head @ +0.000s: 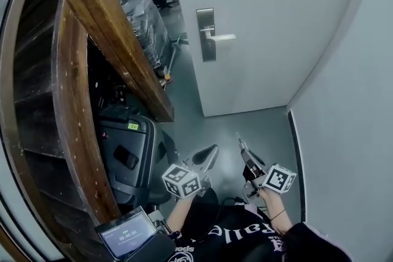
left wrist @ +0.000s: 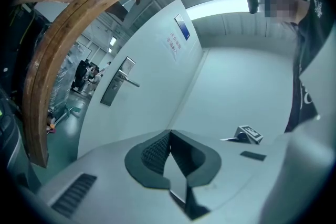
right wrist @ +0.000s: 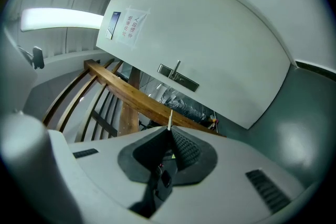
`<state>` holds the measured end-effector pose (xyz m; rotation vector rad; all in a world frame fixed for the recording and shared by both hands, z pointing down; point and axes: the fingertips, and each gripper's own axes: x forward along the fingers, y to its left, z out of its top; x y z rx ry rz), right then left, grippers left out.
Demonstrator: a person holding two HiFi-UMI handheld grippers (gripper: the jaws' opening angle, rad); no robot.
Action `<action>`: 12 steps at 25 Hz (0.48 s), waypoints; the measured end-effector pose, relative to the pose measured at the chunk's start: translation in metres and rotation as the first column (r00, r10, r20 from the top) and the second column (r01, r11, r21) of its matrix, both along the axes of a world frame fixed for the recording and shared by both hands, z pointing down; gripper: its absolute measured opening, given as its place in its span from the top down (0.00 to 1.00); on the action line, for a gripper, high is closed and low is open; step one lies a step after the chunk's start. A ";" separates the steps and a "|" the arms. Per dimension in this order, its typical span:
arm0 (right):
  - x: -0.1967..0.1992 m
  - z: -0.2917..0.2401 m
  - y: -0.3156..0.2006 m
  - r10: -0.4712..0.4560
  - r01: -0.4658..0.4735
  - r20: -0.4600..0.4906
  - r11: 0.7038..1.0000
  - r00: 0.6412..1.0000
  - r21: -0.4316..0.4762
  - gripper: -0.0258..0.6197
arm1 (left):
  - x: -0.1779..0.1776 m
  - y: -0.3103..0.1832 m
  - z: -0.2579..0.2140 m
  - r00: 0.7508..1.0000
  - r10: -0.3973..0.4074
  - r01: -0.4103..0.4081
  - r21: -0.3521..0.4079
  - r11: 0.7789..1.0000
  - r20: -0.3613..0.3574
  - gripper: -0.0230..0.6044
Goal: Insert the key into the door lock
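Right gripper (right wrist: 169, 131) is clamped shut on the key (right wrist: 169, 119), with just a thin sliver poking out. Left gripper (left wrist: 170, 132) is closed on nothing. The door lock (head: 206, 40) is by the door (head: 270, 21)'s left edge, well apart from both. With that skinny grip, I'd guess the key twists or slips if it meets the lock off-angle.

An industrial hallway with a door (head: 264, 21), wooden stair rail (head: 104, 27) and wrapped goods (head: 144, 18).

Head view looks steeply down, door (head: 264, 21) far ahead. 2 gripper views sit low, face up toward same door, wooden rail (head: 110, 34).
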<state>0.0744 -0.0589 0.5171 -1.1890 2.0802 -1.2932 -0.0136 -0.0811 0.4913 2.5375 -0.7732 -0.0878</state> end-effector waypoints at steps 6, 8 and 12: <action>-0.029 -0.011 -0.058 0.060 -0.060 0.002 0.998 0.998 0.024 0.91 | -0.031 -0.066 -0.010 0.999 0.043 -0.043 0.035 0.998 -0.001 0.96; -0.038 -0.011 -0.072 0.078 -0.079 0.017 0.996 0.997 0.030 0.91 | -0.040 -0.081 -0.006 0.998 0.056 -0.057 0.032 0.998 0.007 0.96; -0.049 -0.009 -0.092 0.097 -0.097 0.008 0.995 0.995 0.019 0.91 | -0.051 -0.104 0.001 0.997 0.074 -0.074 0.010 0.997 0.005 0.96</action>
